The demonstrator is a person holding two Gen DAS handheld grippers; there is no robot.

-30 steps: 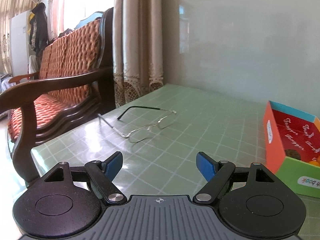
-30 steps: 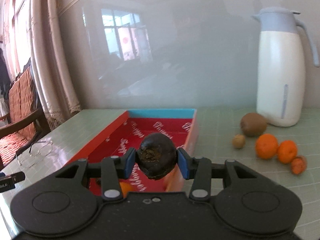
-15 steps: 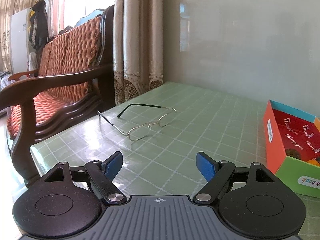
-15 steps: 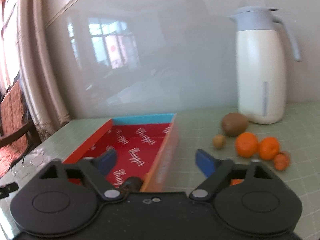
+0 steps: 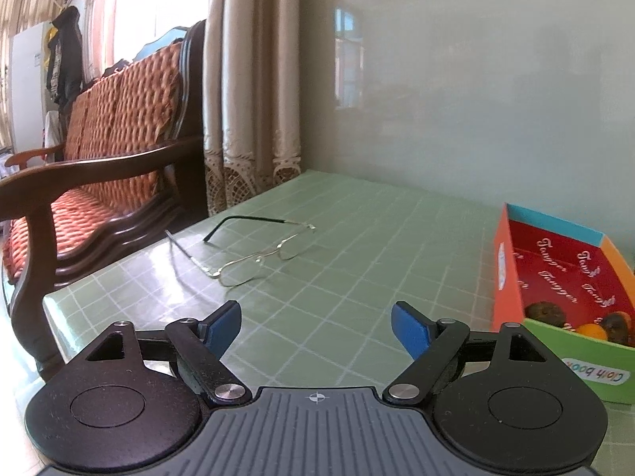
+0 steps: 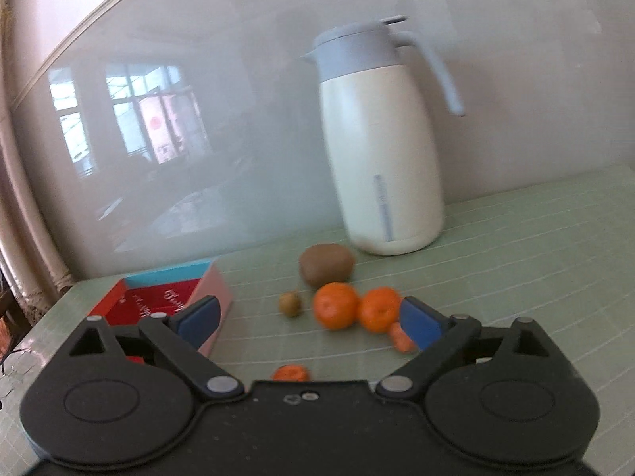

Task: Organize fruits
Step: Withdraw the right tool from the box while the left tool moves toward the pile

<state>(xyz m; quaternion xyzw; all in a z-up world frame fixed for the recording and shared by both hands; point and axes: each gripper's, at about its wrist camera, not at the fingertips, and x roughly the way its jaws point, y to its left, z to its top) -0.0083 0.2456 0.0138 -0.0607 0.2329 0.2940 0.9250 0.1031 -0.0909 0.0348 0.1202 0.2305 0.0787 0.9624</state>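
In the left wrist view, the left gripper (image 5: 315,327) sits low in the centre of the frame with its jaws spread and nothing between them; they have just been opening a little further. Beyond it, a pair of glasses (image 5: 254,254) lies on the green table (image 5: 357,238) in the middle of the frame. At the right edge stands the box (image 5: 512,269), and near its front wall lie dark fruits (image 5: 545,312) and an orange one (image 5: 591,330).

In the right wrist view, the right gripper (image 6: 309,317) has just been opening its jaws and stands wide, holding nothing. Framed between its blue pads, in the middle of the picture, are two oranges (image 6: 335,304), with a kiwi (image 6: 326,265) behind them and a small brown fruit (image 6: 290,304) to their left. A smaller orange piece (image 6: 399,337) lies just beside the right pad, another (image 6: 291,373) close to the gripper body. The box corner shows at lower left; a white jug (image 6: 387,158) stands upper centre.

The picture is blurred, so I judge the gripper is swinging. The two oranges touch: closing on one could nudge the other into a roll. A careless pad might also knock the small piece aside.
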